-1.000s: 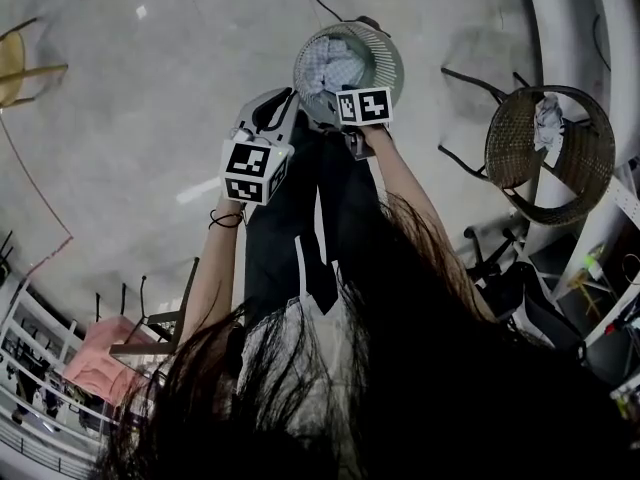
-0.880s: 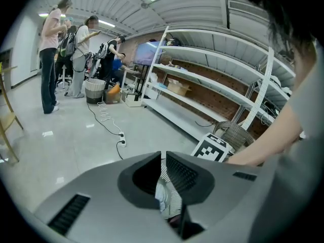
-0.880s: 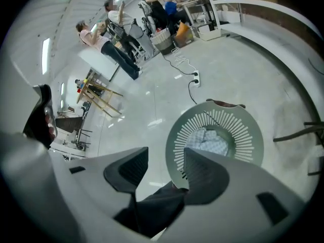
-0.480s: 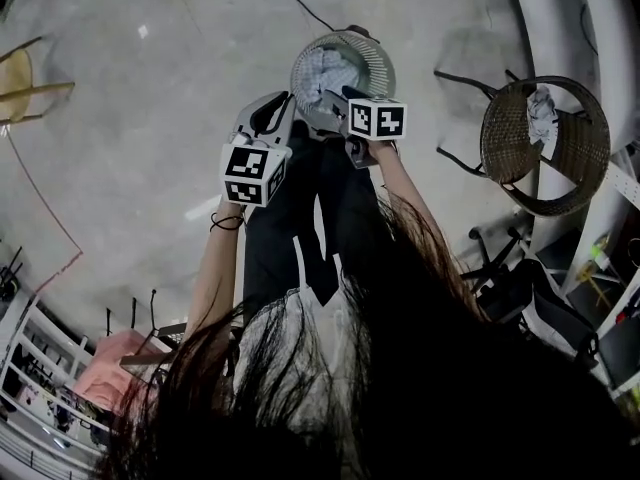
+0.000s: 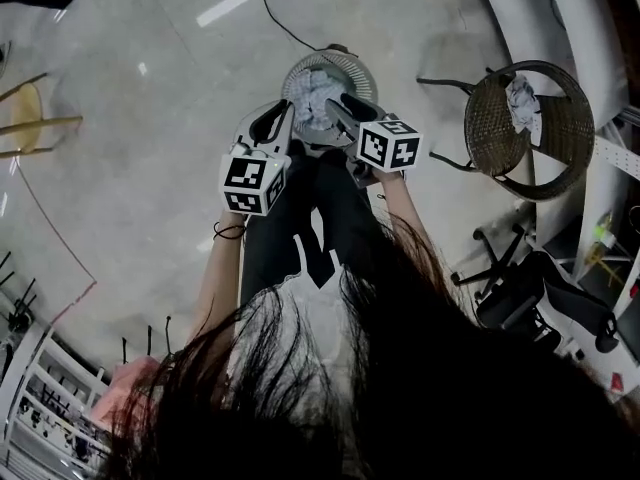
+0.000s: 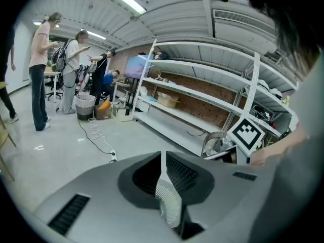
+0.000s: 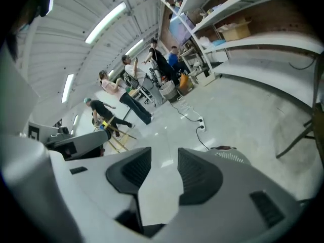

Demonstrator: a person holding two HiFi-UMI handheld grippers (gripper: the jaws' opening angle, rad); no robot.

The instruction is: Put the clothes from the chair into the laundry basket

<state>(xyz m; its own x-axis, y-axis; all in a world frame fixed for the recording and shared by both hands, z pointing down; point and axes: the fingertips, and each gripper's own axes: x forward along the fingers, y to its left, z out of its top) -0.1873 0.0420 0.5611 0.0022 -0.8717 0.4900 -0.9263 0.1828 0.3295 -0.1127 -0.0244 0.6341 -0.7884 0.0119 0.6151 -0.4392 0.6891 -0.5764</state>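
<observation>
Since a second ago the right claw (image 5: 338, 106) has drawn back from over the laundry basket (image 5: 356, 66) toward the person. Its marker cube now sits lower and further right in the head view. The left claw (image 5: 280, 116) has hardly shifted.

Both claws hang just on the near side of the basket, which stands on the floor ahead of the person with a heap of pale clothes (image 5: 316, 93) inside it. That placing reads as the end of a drop: the load lies in the basket and neither claw touches it. At the far right, well apart from the basket, the wicker chair (image 5: 520, 158) has one pale garment (image 5: 520, 96) on its seat, so I judge the job unfinished and that piece the likely next one.

The right claw's jaws stand partly apart and are closing. Only bare floor shows between them, so it holds nothing, and the basket's rim peeks out just beyond one jaw. The left claw's jaws are drawn together to a thin slit with nothing between them.
</observation>
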